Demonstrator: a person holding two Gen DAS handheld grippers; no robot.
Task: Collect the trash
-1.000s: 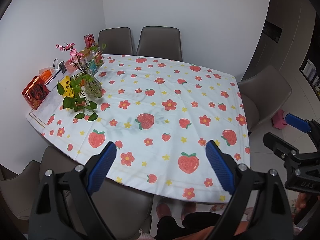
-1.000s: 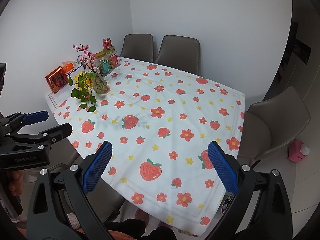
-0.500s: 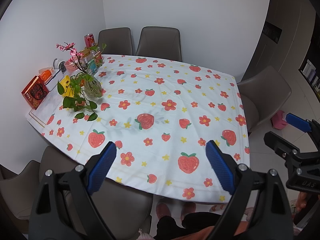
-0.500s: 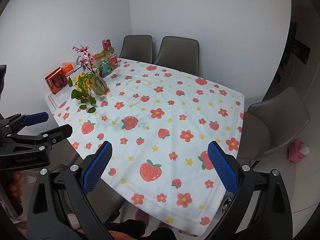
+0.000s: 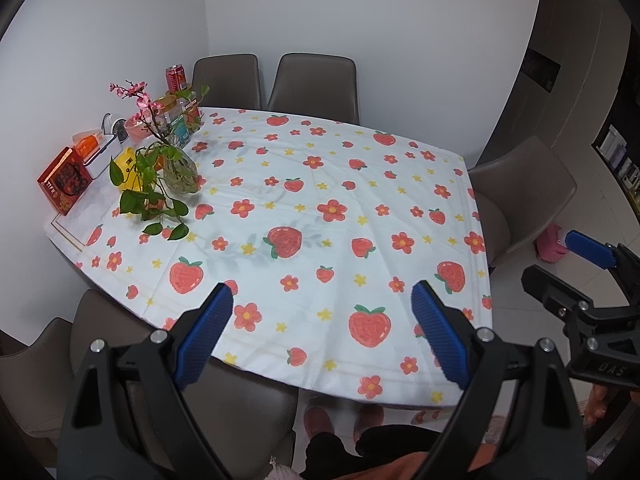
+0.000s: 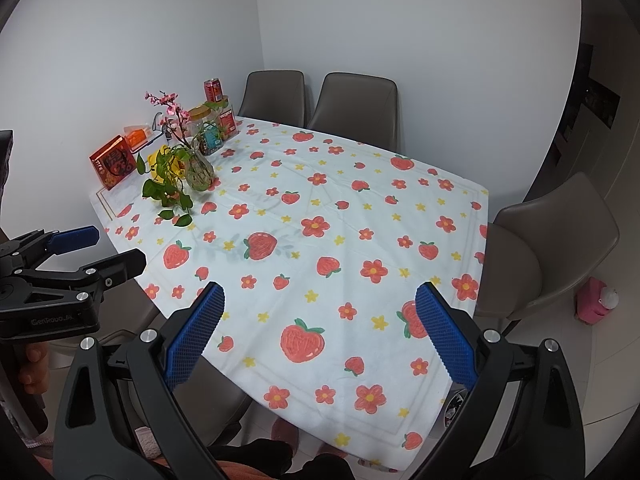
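The left hand-held gripper (image 5: 322, 330) hangs above the near edge of the surface (image 5: 360, 184), fingers wide apart and holding nothing; the right hand-held gripper (image 6: 320, 328) hangs above the same edge, just beside it, fingers likewise spread and bare. No loose trash shows on the strawberry-and-flower cloth (image 6: 340, 216) that covers the surface. Things stand only along the left edge toward the far left corner: a red can (image 5: 176, 79) at the far left corner, jars (image 5: 182, 122) just before it, a glass vase (image 5: 180, 170) of green vine and pink blossom, a yellow toy (image 5: 127, 164) beside the vase, and a red box (image 5: 64, 181) nearest along that edge. Grey chairs (image 5: 314, 80) ring the surface. A pink object (image 6: 598, 304) sits on the floor to the right.
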